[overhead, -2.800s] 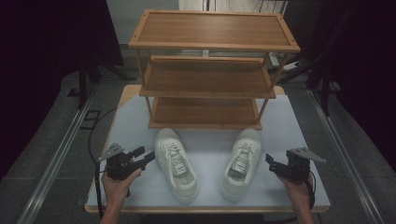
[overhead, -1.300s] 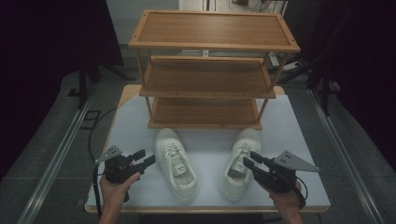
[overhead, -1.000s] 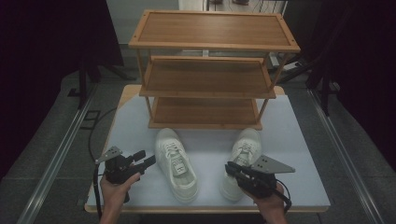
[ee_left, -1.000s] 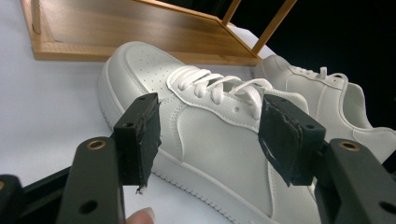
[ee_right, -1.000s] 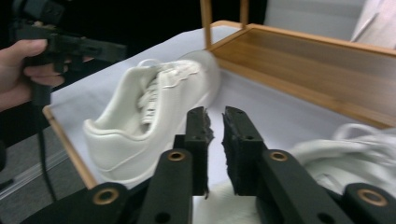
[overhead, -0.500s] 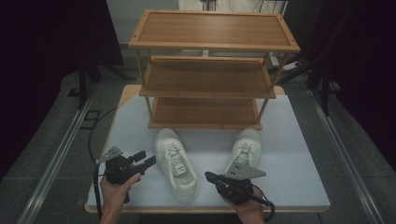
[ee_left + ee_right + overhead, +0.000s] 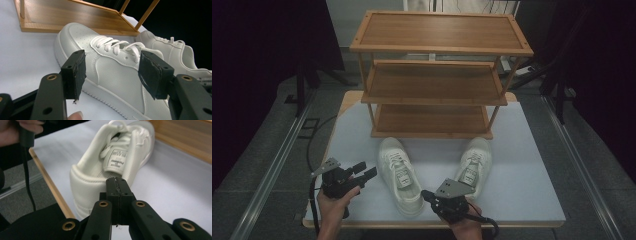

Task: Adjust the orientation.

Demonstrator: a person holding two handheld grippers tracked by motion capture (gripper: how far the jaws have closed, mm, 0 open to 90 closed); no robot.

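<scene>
shoes (image 7: 401, 175): white, with white laces
rack (image 7: 437, 75): brown wood
table (image 7: 532, 165): pale grey top
grippers (image 7: 428, 196): black

I see a table (image 7: 522, 150) with a pale white top and a light wooden edge. On it, ahead of both claws, stands a three-tier wooden shoe rack (image 7: 434, 80). Two white sneakers lie on the tabletop: the left sneaker (image 7: 399, 172) between my left claw (image 7: 362, 172) and right claw (image 7: 427, 195), the right sneaker (image 7: 474, 162) just beyond the right claw.
</scene>
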